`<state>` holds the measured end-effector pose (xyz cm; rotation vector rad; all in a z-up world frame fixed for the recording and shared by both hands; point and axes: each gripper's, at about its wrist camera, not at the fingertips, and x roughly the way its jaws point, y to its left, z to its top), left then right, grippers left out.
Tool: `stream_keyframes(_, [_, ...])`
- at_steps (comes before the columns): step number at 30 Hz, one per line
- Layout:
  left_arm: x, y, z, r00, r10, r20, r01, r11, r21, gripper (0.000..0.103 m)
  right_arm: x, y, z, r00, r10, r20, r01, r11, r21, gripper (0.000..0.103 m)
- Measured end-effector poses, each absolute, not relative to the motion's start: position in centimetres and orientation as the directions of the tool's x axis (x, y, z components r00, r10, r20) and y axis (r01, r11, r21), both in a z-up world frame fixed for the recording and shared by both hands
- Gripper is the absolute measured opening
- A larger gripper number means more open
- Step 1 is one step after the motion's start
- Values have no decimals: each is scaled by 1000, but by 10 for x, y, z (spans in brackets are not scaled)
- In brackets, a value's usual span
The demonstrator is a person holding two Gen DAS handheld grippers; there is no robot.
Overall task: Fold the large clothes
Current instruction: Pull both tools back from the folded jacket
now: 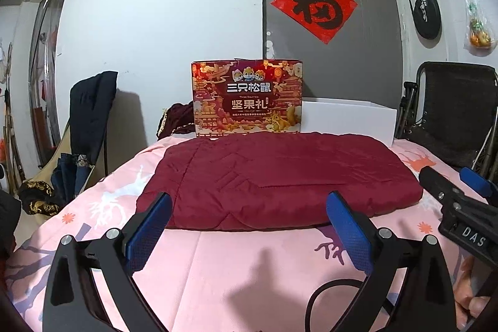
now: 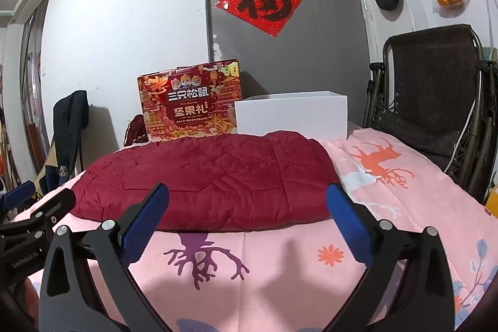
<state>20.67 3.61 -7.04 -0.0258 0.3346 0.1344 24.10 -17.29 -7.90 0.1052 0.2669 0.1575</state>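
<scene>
A dark red quilted garment lies folded into a thick rectangle on the pink patterned sheet; in the right wrist view the same garment fills the middle. My left gripper hovers open just short of its near edge, blue pads wide apart, nothing between them. My right gripper is also open, in front of the garment's near right part and holding nothing. The right gripper shows at the right edge of the left wrist view, beside the garment's right end. At the left edge of the right wrist view is the left gripper.
A red printed gift box and a white open box stand behind the garment against the wall. A folding chair stands to the right of the bed, and a dark coat on a chair to the left. A black cable loops near me.
</scene>
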Motion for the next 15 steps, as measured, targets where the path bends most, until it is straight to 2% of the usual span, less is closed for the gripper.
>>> stream_keyframes(15, [212,36,-75,920,145,-364,-148,989,20,100,244,-163,-82,947,171,-273,-156,985,78,98])
